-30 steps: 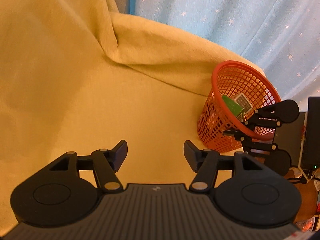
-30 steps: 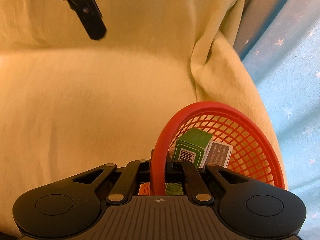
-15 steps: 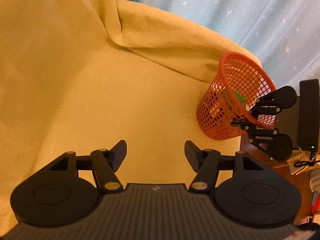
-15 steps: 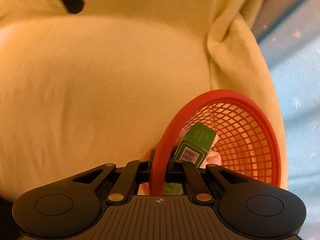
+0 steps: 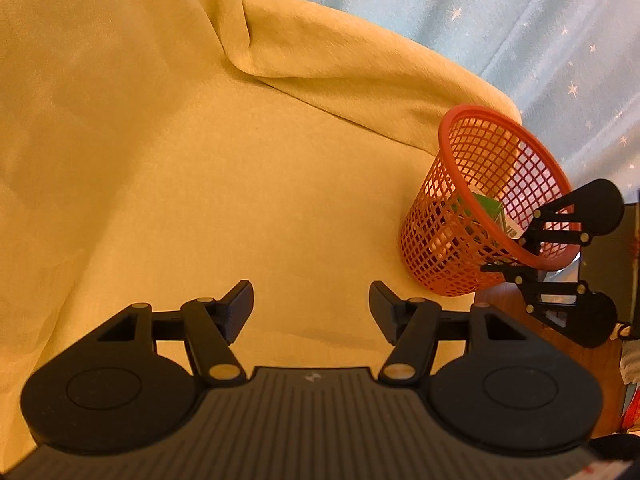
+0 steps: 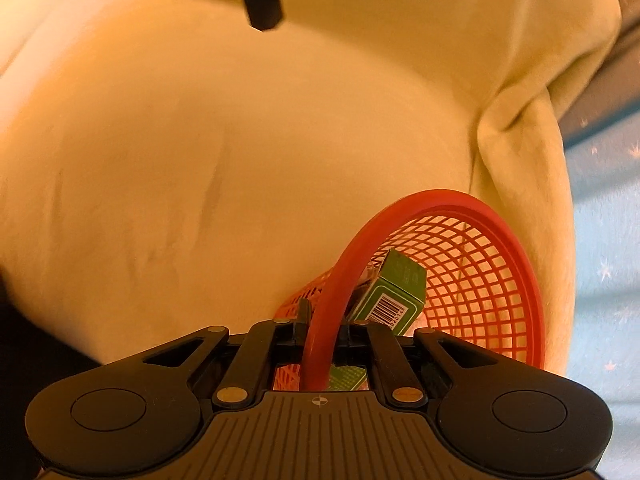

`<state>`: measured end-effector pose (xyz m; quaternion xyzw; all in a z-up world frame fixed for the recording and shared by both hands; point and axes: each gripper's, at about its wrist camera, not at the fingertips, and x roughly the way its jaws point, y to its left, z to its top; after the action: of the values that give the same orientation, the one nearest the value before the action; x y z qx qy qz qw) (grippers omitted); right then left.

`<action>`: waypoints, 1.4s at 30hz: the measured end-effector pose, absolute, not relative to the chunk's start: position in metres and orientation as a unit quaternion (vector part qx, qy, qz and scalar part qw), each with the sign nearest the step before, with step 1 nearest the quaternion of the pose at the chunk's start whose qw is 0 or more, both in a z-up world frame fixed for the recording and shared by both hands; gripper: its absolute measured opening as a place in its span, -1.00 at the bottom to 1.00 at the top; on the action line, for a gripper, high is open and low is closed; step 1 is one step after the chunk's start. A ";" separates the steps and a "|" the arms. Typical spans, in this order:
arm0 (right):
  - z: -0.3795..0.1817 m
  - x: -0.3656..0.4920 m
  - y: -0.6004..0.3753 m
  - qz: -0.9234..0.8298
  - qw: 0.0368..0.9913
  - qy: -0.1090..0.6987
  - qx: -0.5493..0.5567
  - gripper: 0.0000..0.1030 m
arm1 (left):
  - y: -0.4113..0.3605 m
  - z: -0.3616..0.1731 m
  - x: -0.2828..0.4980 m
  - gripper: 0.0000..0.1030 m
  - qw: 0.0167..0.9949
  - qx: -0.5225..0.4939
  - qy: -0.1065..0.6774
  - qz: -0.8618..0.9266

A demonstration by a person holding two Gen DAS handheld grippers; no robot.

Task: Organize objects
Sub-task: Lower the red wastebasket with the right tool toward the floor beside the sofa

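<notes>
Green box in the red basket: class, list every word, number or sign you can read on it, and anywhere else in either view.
Green box: barcode with digits beneath, too small to read reliably.
Its lower face, seen between the right gripper fingers: fine print, blurred.
Red basket, yellow cloth: no text.

We count two grippers: the left gripper [image 5: 311, 308] and the right gripper [image 6: 322, 326]. We count one red mesh basket [image 6: 496, 280], one green box [image 6: 394, 294] inside it, one yellow cloth [image 5: 200, 160] and one blue star-patterned curtain [image 5: 500, 20]; any further basket contents we cannot count
</notes>
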<state>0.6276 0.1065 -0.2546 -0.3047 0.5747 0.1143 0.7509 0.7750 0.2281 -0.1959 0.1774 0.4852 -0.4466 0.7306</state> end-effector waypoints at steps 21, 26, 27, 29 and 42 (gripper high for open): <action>-0.194 0.560 0.155 0.142 0.745 0.545 -0.359 -0.90 | 0.237 -0.167 0.709 0.37 0.760 0.146 0.488 -0.404; -0.186 0.533 0.145 0.158 0.745 0.534 -0.367 -0.90 | 0.226 -0.162 0.674 0.52 0.767 0.147 0.485 -0.393; -0.185 0.526 0.142 0.161 0.745 0.532 -0.369 -0.90 | 0.222 -0.162 0.667 0.53 0.769 0.147 0.485 -0.390; -0.182 0.511 0.136 0.167 0.747 0.526 -0.371 -0.90 | 0.214 -0.160 0.649 0.57 0.773 0.147 0.484 -0.382; -0.187 0.401 0.077 0.226 0.731 0.499 -0.408 -0.89 | 0.163 -0.161 0.535 0.86 0.793 0.101 0.507 -0.323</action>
<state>0.4011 0.0768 -0.1872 -0.4080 0.4985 0.2260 0.7307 0.5351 0.1628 -0.1606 0.1009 0.5072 -0.3232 0.7925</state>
